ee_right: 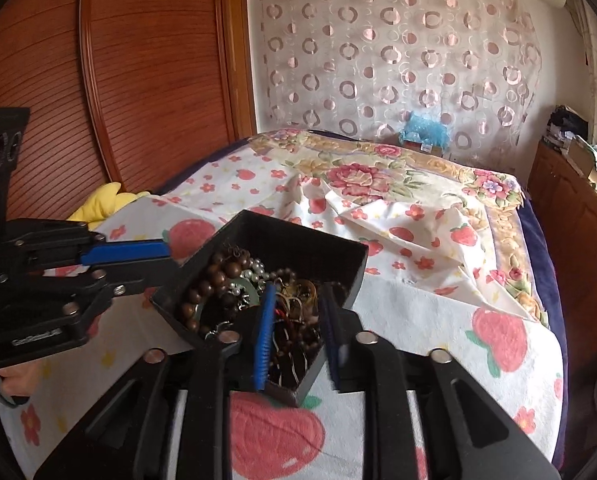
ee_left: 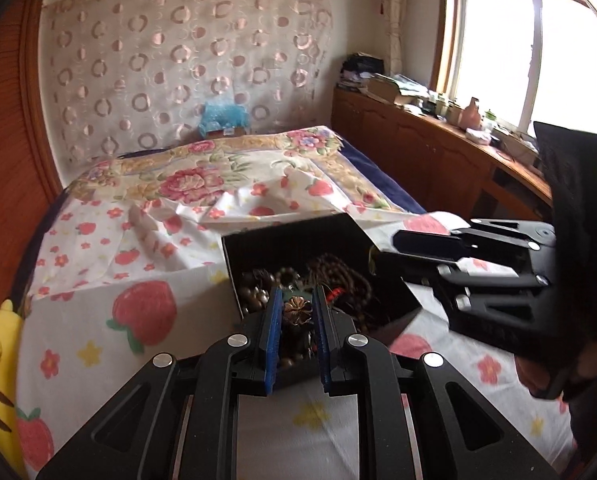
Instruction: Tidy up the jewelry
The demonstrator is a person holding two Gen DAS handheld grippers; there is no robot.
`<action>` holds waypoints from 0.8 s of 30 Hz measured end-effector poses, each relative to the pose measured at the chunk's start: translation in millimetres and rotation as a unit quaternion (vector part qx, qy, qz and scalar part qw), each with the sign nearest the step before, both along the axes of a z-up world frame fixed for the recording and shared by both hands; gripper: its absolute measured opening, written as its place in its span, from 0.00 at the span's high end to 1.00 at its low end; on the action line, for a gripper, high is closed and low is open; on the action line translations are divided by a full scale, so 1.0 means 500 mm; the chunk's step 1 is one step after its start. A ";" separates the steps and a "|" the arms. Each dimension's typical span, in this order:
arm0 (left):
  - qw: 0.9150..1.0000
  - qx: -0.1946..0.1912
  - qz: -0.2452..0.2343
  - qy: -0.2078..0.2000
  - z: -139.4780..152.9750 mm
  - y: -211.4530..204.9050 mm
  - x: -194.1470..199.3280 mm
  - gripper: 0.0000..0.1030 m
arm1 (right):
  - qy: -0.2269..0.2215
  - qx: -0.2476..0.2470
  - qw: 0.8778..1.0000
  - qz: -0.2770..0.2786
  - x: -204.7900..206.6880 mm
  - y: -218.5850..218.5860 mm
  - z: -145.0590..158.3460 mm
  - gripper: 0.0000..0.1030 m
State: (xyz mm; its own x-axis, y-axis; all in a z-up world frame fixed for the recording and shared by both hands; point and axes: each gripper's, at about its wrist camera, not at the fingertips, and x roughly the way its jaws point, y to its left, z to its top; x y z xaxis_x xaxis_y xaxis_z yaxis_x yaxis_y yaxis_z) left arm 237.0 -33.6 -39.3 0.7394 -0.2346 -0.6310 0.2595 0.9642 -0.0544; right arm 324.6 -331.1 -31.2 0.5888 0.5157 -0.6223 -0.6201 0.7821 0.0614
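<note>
Matte black box [ee_left: 394, 300] of wooden beads; left fingers [ee_left: 269, 344] pinch bronze flower ornament [ee_left: 297, 309]; right fingers [ee_right: 264, 332] spread.

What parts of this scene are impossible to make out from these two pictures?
- Left wrist view: the near wall of the black box, hidden behind the left gripper.
- Right wrist view: one blurred finger of the right gripper.
- Both views: the tangled jewelry is too small to separate.
- Left wrist view: the windowsill clutter is too small to identify.

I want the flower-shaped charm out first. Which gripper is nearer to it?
Left. The left gripper has the flower charm between its jaws; the right gripper sits off beside the black box.
</note>
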 end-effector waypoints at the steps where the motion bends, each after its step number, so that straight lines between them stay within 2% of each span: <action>1: 1.000 0.001 0.002 -0.001 0.001 -0.002 0.000 0.86 | 0.000 0.002 1.000 0.000 -0.004 -0.002 0.000 0.56; 4: 1.000 0.005 0.010 -0.001 0.002 -0.003 -0.005 0.82 | -0.002 0.004 1.000 -0.009 -0.014 -0.011 0.006 0.56; 6: 1.000 0.006 0.016 -0.004 0.004 0.001 -0.014 0.69 | -0.004 0.009 1.000 -0.018 -0.027 -0.021 0.013 0.56; 7: 1.000 0.005 0.022 -0.009 0.009 0.005 -0.025 0.58 | -0.005 0.013 1.000 -0.023 -0.038 -0.028 0.017 0.56; 9: 1.000 0.005 0.026 -0.013 0.014 0.011 -0.037 0.52 | -0.011 0.019 0.999 -0.034 -0.062 -0.040 0.026 0.56; 10: 0.999 0.007 0.031 -0.014 0.018 0.013 -0.048 0.44 | -0.013 0.022 0.999 -0.038 -0.073 -0.047 0.029 0.56; 11: 0.999 0.010 0.036 -0.016 0.020 0.014 -0.057 0.33 | -0.014 0.024 0.999 -0.042 -0.083 -0.053 0.031 0.56; 12: 0.999 0.011 0.042 -0.020 0.024 0.016 -0.066 0.29 | -0.019 0.026 0.998 -0.052 -0.102 -0.061 0.035 0.55; 14: 0.998 0.011 0.049 -0.027 0.031 0.020 -0.089 0.19 | -0.028 0.032 0.997 -0.065 -0.134 -0.076 0.041 0.40; 17: 0.997 0.014 0.065 -0.032 0.043 0.027 -0.121 0.11 | -0.041 0.039 0.994 -0.090 -0.180 -0.096 0.049 0.22; 22: 0.995 0.020 0.086 -0.036 0.057 0.037 -0.177 0.08 | -0.062 0.053 0.990 -0.118 -0.248 -0.118 0.064 0.04; 24: 0.994 0.023 0.096 -0.041 0.064 0.039 -0.198 0.07 | -0.065 0.057 0.988 -0.126 -0.268 -0.123 0.069 0.02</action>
State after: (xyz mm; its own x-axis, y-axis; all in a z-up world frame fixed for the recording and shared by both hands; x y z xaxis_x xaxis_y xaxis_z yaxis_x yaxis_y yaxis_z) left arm 137.9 -14.0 -7.5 0.8175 -0.0561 -0.5731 0.0713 0.9974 0.0041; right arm 190.8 -392.4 3.4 0.7781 0.4053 -0.4798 -0.4158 0.9050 0.0901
